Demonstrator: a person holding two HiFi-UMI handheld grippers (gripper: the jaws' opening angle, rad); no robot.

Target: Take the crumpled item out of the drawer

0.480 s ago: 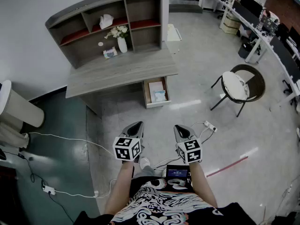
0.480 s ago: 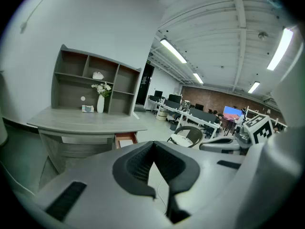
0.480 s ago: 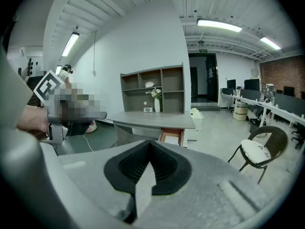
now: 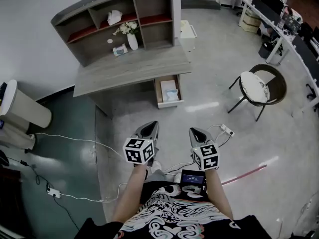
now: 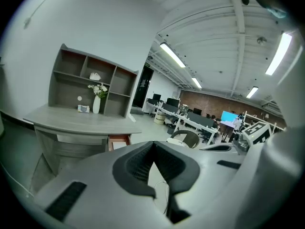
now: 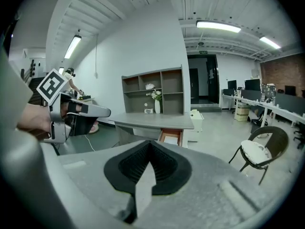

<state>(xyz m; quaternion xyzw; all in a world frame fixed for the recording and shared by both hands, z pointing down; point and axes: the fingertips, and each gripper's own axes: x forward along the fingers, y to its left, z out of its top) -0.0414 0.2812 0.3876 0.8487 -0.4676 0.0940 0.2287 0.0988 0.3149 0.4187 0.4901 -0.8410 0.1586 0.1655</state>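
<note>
Overview of the room, read from left to right, with every place given relative to the desk (image 4: 132, 71).

Left of the desk: a pale round bin (image 4: 25, 112) stands by the wall, and a thin white cable (image 4: 75, 139) trails across the green floor in front of it.

On the desk: a shelf unit (image 4: 119, 24) sits along the back edge. A white vase (image 4: 132, 40) of flowers stands in front of its middle section.

Under the desk's right end: the drawer (image 4: 157, 92) is pulled out toward the person. The crumpled item (image 4: 171, 96), pale in colour, lies in the front part of the drawer, with a flat white sheet (image 4: 169, 86) behind it.

In front of the desk, well apart from the drawer: the left gripper (image 4: 151, 126) points toward the desk. Its jaws are closed tip to tip, with nothing between them. The right gripper (image 4: 195, 131) is held just beside it. Its jaws are likewise closed and empty. Neither gripper touches the drawer or the item.

Right of the desk: a round chair (image 4: 259, 88) with a light cushion stands on the open grey floor, well apart from the drawer.
</note>
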